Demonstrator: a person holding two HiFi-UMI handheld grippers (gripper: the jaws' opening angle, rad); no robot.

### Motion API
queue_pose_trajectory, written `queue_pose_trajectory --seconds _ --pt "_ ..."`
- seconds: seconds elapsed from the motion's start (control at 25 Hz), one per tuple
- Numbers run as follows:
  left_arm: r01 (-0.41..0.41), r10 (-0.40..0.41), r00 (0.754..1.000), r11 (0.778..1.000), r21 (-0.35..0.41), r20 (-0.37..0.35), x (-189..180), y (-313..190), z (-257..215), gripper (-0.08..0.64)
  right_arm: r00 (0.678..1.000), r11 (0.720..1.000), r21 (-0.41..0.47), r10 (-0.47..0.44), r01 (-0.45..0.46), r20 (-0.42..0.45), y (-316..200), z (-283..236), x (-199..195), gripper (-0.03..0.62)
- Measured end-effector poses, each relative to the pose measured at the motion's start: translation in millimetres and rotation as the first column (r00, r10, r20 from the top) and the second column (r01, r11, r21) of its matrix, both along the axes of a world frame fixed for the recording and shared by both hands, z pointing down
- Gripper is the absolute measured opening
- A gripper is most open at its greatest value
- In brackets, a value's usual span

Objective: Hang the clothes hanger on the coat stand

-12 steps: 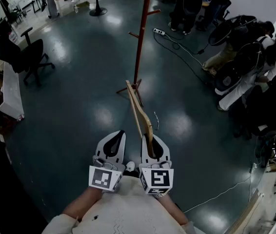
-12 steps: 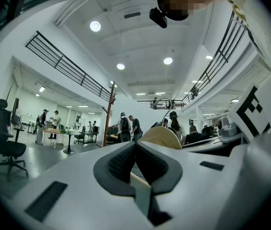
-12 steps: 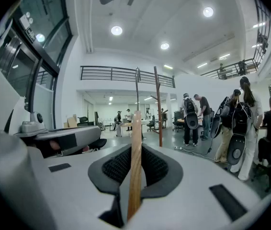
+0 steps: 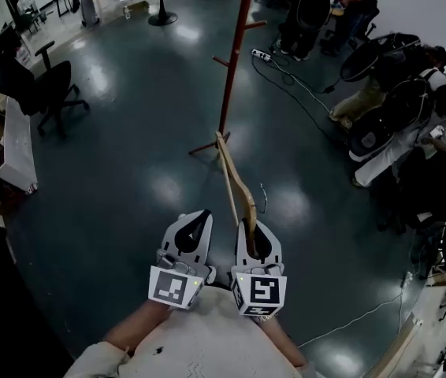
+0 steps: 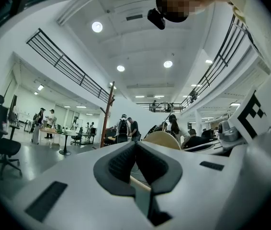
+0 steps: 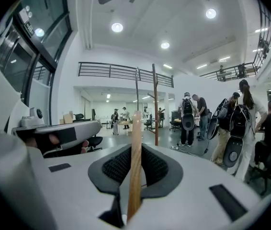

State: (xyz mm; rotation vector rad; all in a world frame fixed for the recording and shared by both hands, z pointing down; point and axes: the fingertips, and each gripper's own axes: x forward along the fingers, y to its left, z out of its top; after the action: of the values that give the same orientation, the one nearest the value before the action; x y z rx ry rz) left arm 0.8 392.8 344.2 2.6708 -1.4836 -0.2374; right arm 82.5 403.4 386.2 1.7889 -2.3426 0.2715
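Gripping the hanger [image 4: 235, 181] by its end, right tongs [image 4: 248, 228] are clamped tight; left tongs [image 4: 198, 217] pinched closed on nothing, stand [image 4: 235, 61] up ahead.

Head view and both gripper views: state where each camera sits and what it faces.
Head view: on the person's head, steeply down onto the coat stand; left gripper and right gripper show.
Left gripper view: along its own shut jaws, towards the coat stand.
Right gripper view: along its jaws, shut on the hanger.
All share coat stand and hanger.
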Motion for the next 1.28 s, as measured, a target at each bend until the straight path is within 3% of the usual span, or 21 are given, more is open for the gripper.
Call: queue_pose_trajectory --seconds 0.36,0.6,0.92,1.28 --pt "-0.037 0.037 0.999 0.999 -0.029 -0.02 -13.7 -95.5 18.9 0.012 0.999 0.998 -0.053 0.045 -0.045 -0.003 -85.8 22.3 -13.7 0.069" --pt "-0.046 0.045 0.999 0.997 -0.062 -0.021 -39.3 -186.2 25.1 0.012 0.999 0.996 -0.086 0.039 -0.04 -0.013 -176.3 30.8 -41.0 0.069" --pt "-0.127 0.125 0.992 0.99 -0.055 -0.031 -67.4 -295.8 12.8 0.012 0.993 0.991 -0.07 0.114 -0.116 -0.029 -284.7 13.4 -74.2 0.069" --pt "-0.199 0.198 0.979 0.98 -0.015 -0.041 -58.4 -355.5 -8.5 0.012 0.974 0.974 -0.032 0.224 -0.225 -0.039 -334.6 -4.4 -56.8 0.069"
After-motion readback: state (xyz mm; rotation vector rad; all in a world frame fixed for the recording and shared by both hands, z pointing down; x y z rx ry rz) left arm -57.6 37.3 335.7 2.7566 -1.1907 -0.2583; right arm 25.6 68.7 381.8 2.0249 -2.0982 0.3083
